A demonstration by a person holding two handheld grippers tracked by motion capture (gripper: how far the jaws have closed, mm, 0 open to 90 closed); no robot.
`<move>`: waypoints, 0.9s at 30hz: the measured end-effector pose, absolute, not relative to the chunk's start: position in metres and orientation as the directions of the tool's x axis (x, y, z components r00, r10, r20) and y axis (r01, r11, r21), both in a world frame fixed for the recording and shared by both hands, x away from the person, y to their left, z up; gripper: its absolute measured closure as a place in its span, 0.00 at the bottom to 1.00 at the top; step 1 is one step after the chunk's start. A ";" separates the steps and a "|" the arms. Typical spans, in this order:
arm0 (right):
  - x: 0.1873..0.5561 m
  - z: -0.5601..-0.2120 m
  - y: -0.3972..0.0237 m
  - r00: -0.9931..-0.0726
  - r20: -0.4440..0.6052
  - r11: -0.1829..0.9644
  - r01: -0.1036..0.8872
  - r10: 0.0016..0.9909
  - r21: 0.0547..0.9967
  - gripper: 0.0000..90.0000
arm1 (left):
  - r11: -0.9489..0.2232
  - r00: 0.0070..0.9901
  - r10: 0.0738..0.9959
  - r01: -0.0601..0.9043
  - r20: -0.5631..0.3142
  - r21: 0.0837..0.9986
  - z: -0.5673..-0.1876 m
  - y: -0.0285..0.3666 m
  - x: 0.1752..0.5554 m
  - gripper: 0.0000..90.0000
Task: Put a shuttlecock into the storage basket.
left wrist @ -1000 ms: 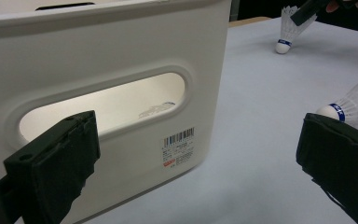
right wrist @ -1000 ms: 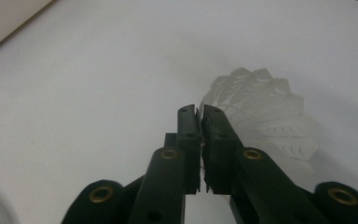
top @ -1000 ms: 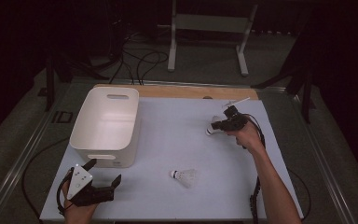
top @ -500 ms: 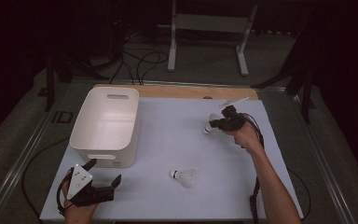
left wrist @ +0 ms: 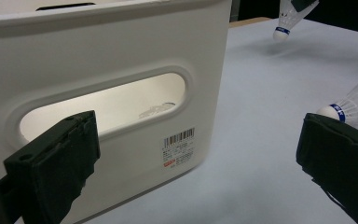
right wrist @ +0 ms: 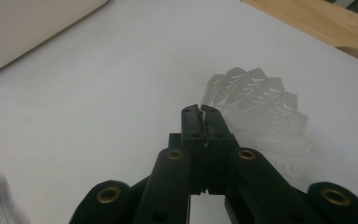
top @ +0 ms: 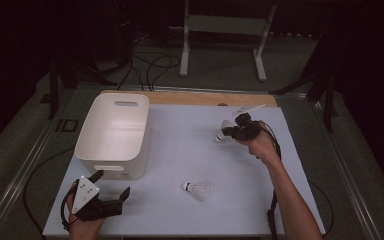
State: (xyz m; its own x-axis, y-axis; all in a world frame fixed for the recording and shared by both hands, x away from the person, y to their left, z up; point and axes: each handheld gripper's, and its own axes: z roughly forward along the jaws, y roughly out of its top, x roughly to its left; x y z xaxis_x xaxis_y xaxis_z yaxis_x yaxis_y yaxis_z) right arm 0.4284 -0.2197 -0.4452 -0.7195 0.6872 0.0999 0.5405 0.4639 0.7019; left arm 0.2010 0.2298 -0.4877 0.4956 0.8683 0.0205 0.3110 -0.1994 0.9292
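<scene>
A white sticker [left wrist: 179, 147] with a black barcode, small digits and a red mark sat on the end wall of the white plastic bin [left wrist: 121, 42], below its handle slot. Its print was too small to read. No other text was legible.

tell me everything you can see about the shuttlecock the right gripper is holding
The held shuttlecock has a translucent white plastic-looking skirt of overlapping feather-shaped vanes and a rounded white tip with a blue band. The right gripper has its jaws shut on the skirt's edge, holding it off the white table, tip tilted downward. Nothing else touches it.
</scene>
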 end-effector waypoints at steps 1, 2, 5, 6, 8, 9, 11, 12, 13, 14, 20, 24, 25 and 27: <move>0.427 -0.444 -0.219 -0.718 0.100 0.460 0.540 0.689 0.704 0.99 | -0.199 0.496 0.868 0.311 0.020 0.929 -0.488 0.230 0.201 0.00; 0.426 -0.443 -0.218 -0.718 0.095 0.461 0.536 0.689 0.708 0.99 | -0.200 0.496 0.868 0.311 0.021 0.929 -0.488 0.230 0.201 0.00; 0.425 -0.441 -0.217 -0.720 0.087 0.460 0.527 0.689 0.715 0.99 | -0.200 0.496 0.868 0.311 0.021 0.929 -0.488 0.230 0.201 0.00; 0.425 -0.441 -0.217 -0.721 0.085 0.460 0.523 0.688 0.718 0.99 | -0.200 0.496 0.868 0.311 0.021 0.929 -0.488 0.230 0.201 0.00; 0.424 -0.440 -0.216 -0.720 0.080 0.459 0.520 0.690 0.721 0.99 | -0.200 0.497 0.868 0.310 0.021 0.929 -0.488 0.230 0.201 0.00; 0.424 -0.440 -0.215 -0.719 0.076 0.458 0.516 0.690 0.724 0.99 | -0.200 0.496 0.868 0.311 0.021 0.929 -0.488 0.230 0.201 0.00; 0.424 -0.439 -0.215 -0.720 0.074 0.458 0.513 0.690 0.726 0.99 | -0.200 0.497 0.868 0.311 0.020 0.929 -0.488 0.230 0.201 0.00; 0.424 -0.439 -0.214 -0.719 0.073 0.456 0.512 0.691 0.727 0.99 | -0.200 0.497 0.868 0.310 0.021 0.929 -0.488 0.230 0.201 0.00; 0.423 -0.438 -0.214 -0.718 0.073 0.454 0.512 0.692 0.729 0.99 | -0.200 0.497 0.868 0.310 0.021 0.929 -0.488 0.230 0.201 0.00; 0.423 -0.438 -0.214 -0.718 0.072 0.453 0.510 0.692 0.731 0.99 | -0.200 0.496 0.868 0.311 0.020 0.929 -0.488 0.230 0.201 0.00; 0.422 -0.434 -0.214 -0.701 0.072 0.431 0.512 0.709 0.743 0.99 | -0.199 0.495 0.869 0.310 0.021 0.930 -0.488 0.230 0.201 0.00; 0.421 -0.434 -0.214 -0.697 0.068 0.422 0.505 0.714 0.753 0.99 | -0.200 0.495 0.868 0.310 0.022 0.930 -0.488 0.230 0.201 0.00; 0.421 -0.433 -0.215 -0.696 0.065 0.420 0.503 0.715 0.756 0.99 | -0.199 0.495 0.869 0.310 0.021 0.930 -0.488 0.230 0.201 0.00; 0.420 -0.433 -0.215 -0.694 0.065 0.415 0.500 0.717 0.760 0.99 | -0.199 0.495 0.869 0.310 0.021 0.930 -0.488 0.230 0.201 0.00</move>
